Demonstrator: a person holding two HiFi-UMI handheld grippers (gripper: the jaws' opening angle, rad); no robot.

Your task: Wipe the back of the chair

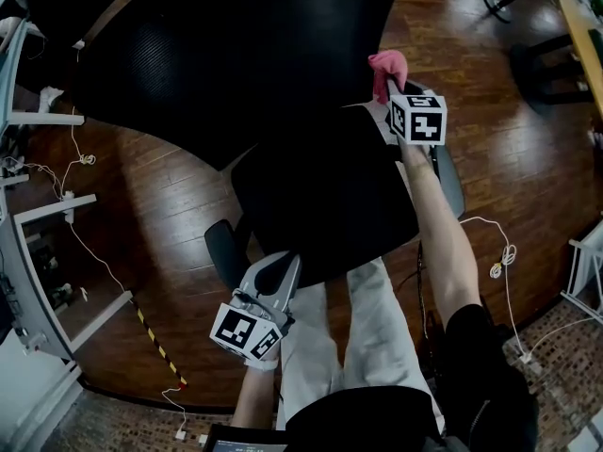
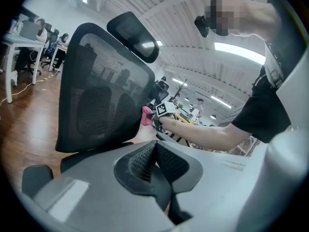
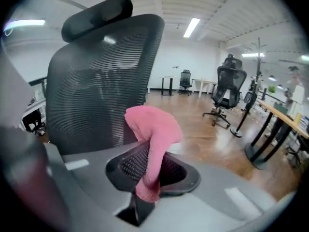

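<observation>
Two grippers show in your head view: right gripper (image 1: pixel 390 90) holds a pink cloth (image 1: pixel 387 64) beside the chair back (image 1: pixel 236 73); left gripper (image 1: pixel 281 269) sits near the seat (image 1: pixel 320 196). Left gripper view: jaws together, empty. Right gripper view: jaws clamped on the cloth.

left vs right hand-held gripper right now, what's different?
Load: the left hand-held gripper has its jaws closed on nothing; the right hand-held gripper is clamped on a pink cloth.
Position: the left hand-held gripper sits near the person, by the front of the seat; the right hand-held gripper is out at arm's reach beside the edge of the mesh backrest.
Shared: both are shut and aimed towards the chair.
</observation>
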